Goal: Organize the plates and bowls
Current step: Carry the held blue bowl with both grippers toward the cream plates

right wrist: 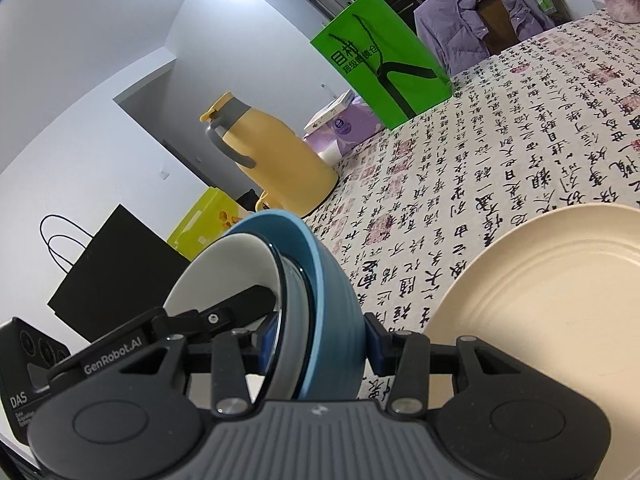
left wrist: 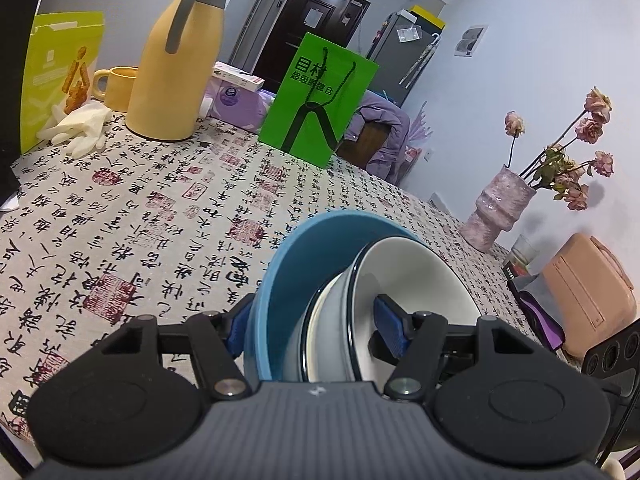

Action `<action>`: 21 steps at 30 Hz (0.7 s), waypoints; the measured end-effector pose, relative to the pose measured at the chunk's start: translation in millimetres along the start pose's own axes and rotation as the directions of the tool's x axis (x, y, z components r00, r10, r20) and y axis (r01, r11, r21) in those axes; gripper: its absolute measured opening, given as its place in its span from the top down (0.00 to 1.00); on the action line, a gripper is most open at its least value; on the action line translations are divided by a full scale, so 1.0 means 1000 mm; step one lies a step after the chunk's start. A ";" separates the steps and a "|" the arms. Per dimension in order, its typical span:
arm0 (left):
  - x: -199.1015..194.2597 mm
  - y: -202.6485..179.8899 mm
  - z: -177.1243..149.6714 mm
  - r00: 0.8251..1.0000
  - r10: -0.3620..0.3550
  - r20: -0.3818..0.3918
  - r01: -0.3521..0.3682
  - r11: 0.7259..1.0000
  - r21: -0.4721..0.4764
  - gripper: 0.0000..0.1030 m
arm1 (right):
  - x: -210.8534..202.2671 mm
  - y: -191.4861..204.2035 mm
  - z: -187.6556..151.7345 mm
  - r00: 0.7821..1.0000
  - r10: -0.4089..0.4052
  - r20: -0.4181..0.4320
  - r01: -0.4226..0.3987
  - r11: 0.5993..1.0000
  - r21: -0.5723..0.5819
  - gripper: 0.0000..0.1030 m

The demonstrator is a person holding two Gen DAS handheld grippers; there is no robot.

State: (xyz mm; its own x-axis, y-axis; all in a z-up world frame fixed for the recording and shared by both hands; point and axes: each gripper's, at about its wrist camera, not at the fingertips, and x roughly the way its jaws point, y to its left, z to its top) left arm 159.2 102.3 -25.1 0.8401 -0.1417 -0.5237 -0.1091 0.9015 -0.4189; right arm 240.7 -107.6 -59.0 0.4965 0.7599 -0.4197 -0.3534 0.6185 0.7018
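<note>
Bowls come first: a white bowl (left wrist: 404, 280) sits nested inside a blue bowl (left wrist: 280, 272), and the pair is pinched at its rims by both grippers at once, from opposite sides. Nearest the left camera, the left gripper (left wrist: 316, 324) has one blue pad inside the white bowl and the other against the blue bowl's outer wall, jaws closed on the two nested walls. The right gripper (right wrist: 320, 344) does the same from its own side, one finger behind the white rim (right wrist: 224, 272), the other on the blue wall (right wrist: 328, 300). Neither hand is nearer; the stack hangs between them, apparently lifted off the cloth.

Just right of the right gripper a cream plate (right wrist: 540, 292) lies flat on the calligraphy tablecloth (right wrist: 500, 152), probably where the stack goes next, a sideways carry to the right.

Farther off stand a yellow jug (left wrist: 172, 64) and green bag (left wrist: 320, 100).
</note>
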 end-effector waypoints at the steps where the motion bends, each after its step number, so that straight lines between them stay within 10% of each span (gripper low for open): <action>1: 0.000 -0.002 0.000 1.000 -0.001 -0.001 0.001 1.000 0.002 0.38 | -0.001 -0.001 0.000 1.000 0.000 0.002 0.000 1.000 0.002 0.58; 21: 0.014 -0.034 -0.007 1.000 -0.020 -0.020 0.021 0.999 0.031 0.38 | -0.027 -0.023 0.007 0.999 -0.011 0.033 0.010 1.000 0.029 0.58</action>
State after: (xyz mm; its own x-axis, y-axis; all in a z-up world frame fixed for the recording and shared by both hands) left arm 170.8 67.1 -23.2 0.8315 -0.1680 -0.5295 -0.0750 0.9105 -0.4067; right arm 241.2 -143.9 -60.1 0.5265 0.7459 -0.4079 -0.3256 0.6201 0.7138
